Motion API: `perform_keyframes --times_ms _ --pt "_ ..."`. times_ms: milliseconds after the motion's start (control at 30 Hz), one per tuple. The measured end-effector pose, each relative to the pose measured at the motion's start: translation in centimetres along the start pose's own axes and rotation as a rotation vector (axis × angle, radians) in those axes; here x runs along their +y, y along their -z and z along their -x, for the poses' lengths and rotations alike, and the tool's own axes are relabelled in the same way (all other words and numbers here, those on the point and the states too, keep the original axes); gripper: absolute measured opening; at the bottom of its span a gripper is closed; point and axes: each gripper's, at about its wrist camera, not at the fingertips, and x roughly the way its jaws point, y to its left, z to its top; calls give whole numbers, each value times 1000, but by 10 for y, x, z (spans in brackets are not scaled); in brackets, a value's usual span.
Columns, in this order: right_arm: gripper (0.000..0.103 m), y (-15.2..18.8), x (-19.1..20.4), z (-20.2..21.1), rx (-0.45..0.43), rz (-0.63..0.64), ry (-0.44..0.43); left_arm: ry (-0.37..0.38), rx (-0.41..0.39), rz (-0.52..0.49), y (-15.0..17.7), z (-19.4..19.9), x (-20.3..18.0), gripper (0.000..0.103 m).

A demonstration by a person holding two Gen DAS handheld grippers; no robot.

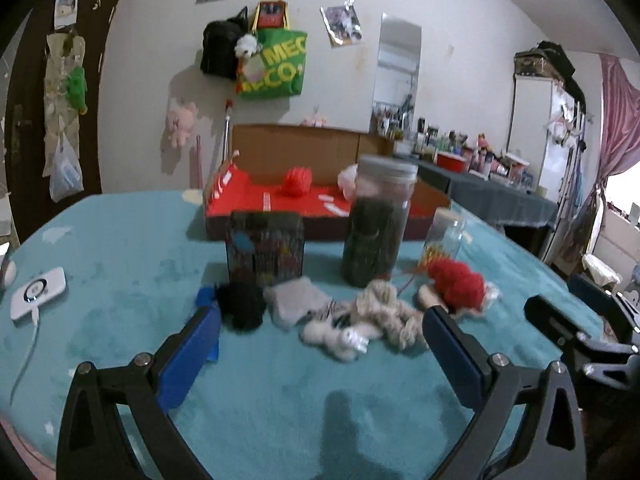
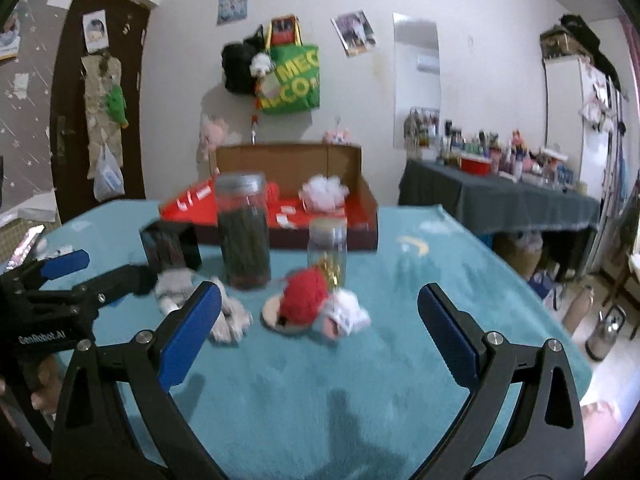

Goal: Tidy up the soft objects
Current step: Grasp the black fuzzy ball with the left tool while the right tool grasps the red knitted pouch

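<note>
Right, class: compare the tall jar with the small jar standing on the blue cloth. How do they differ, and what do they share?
The tall jar stands much higher and wider than the small jar. The tall jar is packed nearly full with dark green contents; the small jar holds only some gold and red bits low down. The tall jar has a grey lid; the small jar's top is too blurred to tell. Both are clear, upright, and stand in front of the red-lined box.

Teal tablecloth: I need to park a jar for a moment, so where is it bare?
Bare teal tablecloth lies right of the red knit toy, and in front of both open grippers. It is crowded mid-table, where the soft toy pile, tall jar and red-lined box cluster.
</note>
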Motion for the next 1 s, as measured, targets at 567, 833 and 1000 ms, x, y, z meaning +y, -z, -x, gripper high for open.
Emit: perform_keyframes --times_ms 567,833,1000 --pt "100 37 -1 -44 172 -27 -14 -17 97 15 10 -23 5 103" --pt "100 21 0 -59 200 -18 -33 -47 139 30 -7 -28 26 103" --pt "100 6 0 -76 233 -6 -44 -90 174 12 -20 -39 38 103"
